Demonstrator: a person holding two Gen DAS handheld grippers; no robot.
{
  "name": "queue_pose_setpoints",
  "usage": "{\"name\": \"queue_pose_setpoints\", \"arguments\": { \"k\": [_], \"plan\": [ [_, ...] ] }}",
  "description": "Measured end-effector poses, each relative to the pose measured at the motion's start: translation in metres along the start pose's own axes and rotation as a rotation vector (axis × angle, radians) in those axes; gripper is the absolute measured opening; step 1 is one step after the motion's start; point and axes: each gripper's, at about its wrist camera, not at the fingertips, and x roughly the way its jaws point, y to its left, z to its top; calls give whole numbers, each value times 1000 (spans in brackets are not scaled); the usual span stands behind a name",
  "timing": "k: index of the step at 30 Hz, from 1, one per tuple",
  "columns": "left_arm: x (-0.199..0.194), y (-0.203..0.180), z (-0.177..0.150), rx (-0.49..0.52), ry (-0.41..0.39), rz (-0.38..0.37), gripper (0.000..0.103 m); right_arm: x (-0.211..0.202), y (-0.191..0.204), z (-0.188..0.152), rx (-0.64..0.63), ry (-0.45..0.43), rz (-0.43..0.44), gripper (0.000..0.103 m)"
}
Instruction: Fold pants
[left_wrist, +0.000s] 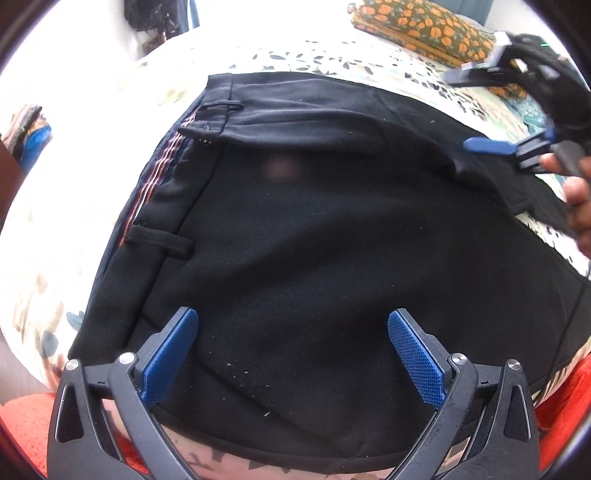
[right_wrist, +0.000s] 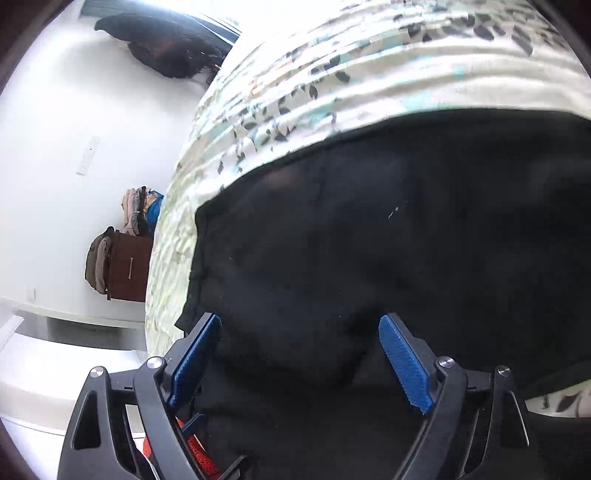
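Black pants (left_wrist: 314, 229) lie flat on a bed's leaf-print sheet (left_wrist: 110, 155). Both the left hand-held gripper (left_wrist: 291, 354) and the right hand-held gripper (right_wrist: 299, 362) gape wide above them, holding nothing. Only the left view shows the orange-flowered pillow (left_wrist: 421, 26); only the right shows a brown cabinet (right_wrist: 129, 266) by the white wall

You have one pair of black pants (left_wrist: 314, 229) spread on one leaf-print bedsheet (left_wrist: 110, 110). Two belt loops (left_wrist: 162, 243) show on the waistband at nine o'clock. One orange-flowered cushion (left_wrist: 421, 29) lies at one o'clock. Two grippers: left gripper (left_wrist: 291, 354), right gripper (right_wrist: 299, 358). One brown cabinet (right_wrist: 129, 266).
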Motion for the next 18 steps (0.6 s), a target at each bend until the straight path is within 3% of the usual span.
{"name": "queue_pose_setpoints", "arguments": {
  "k": [3, 7, 9, 14, 18],
  "plan": [
    [-5, 0, 0, -8, -18, -24, 102, -48, 7, -14, -131, -57, -55, 95],
    [-3, -5, 0, 1, -16, -7, 102, -108, -15, -60, -259, -130, -224, 96],
    [-1, -11, 0, 17, -14, 9, 102, -141, -35, -93, -269, -173, -292, 96],
    [7, -21, -4, 74, -5, 79, 102, -222, -102, -176, -175, -317, -369, 98],
    [12, -21, -3, 67, -3, 89, 103, -246, -128, -201, -212, -332, -452, 99]
  ]
}}
